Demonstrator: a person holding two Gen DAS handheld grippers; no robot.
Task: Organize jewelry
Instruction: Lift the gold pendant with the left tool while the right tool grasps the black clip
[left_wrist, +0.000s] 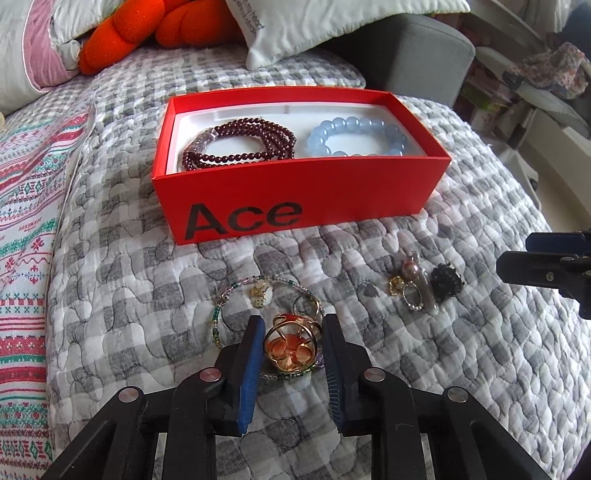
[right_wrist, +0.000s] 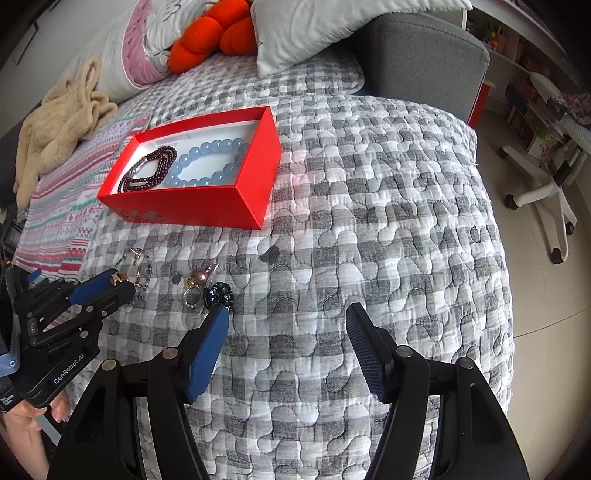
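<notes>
Closing left gripper (left_wrist: 293, 347) on gold ring (left_wrist: 291, 349), bottom centre on bed (left_wrist: 461, 369): jaws flank it, contact unclear (beaded chain underneath, lift straight to avoid snagging). Right gripper (right_wrist: 286, 347) spread, empty. Box (left_wrist: 295, 199) above.

Left wrist view: looks steeply down along its fingers, close over the grey checked quilted bedspread (left_wrist: 461, 350), glossy red cardboard box (left_wrist: 295, 192) at twelve o'clock. Right wrist view: same downward tilt, box (right_wrist: 207, 206) at eleven o'clock. Both share box and bedspread (right_wrist: 369, 221).

Bracelets (left_wrist: 240, 144) in box (left_wrist: 295, 195), rings (left_wrist: 417, 288) before
</notes>
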